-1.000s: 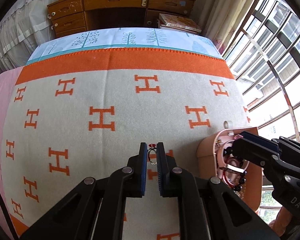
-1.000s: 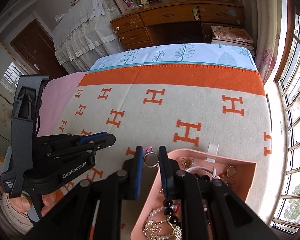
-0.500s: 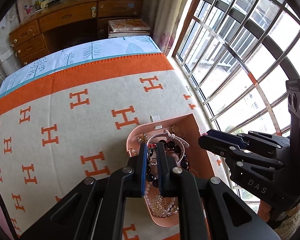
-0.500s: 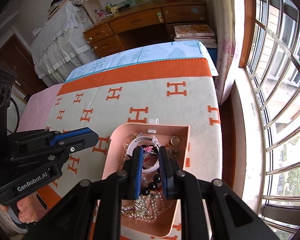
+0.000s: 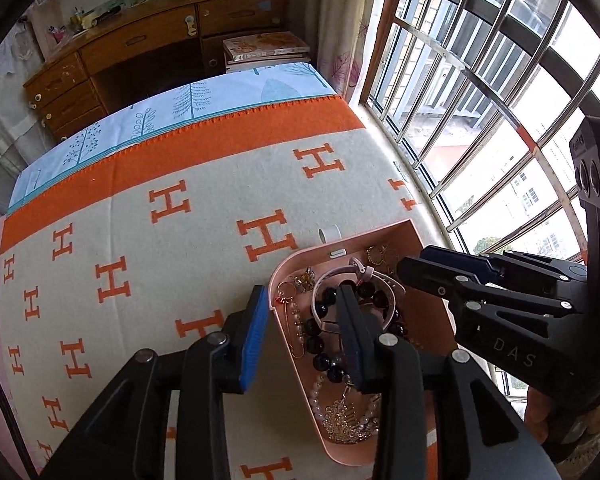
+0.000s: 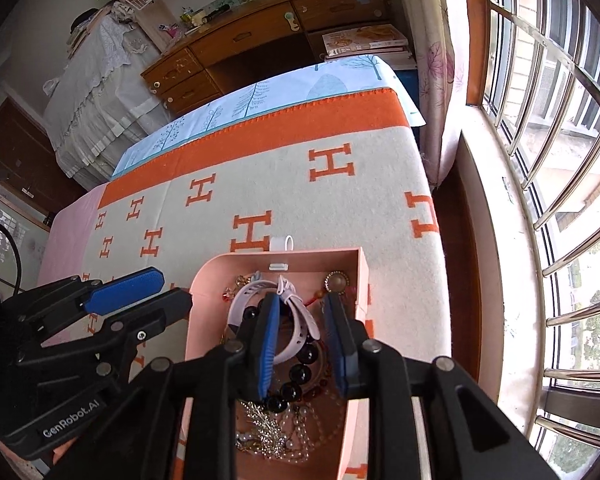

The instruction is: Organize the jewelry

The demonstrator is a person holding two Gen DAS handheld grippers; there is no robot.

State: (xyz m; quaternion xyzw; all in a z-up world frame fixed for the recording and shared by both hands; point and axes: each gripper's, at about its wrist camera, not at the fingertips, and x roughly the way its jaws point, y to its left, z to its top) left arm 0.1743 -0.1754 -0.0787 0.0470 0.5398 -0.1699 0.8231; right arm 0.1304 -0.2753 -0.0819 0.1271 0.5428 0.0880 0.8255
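your left claw (image 5: 300,312) has just been opening and now stands wide and empty, straddling the near-left rim of the pink jewelry tray (image 5: 420,236) on the bed blanket (image 5: 180,248). the small ring (image 5: 286,290) lies inside, directly under it. your right claw (image 6: 302,316), also just opening, is narrowly parted and empty over the white band (image 6: 296,330); the tray's long axis runs away from you.

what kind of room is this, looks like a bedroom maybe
Most likely a bedroom: a bed under an orange H-patterned blanket, a wooden desk with drawers at its far end, and a barred window alongside.
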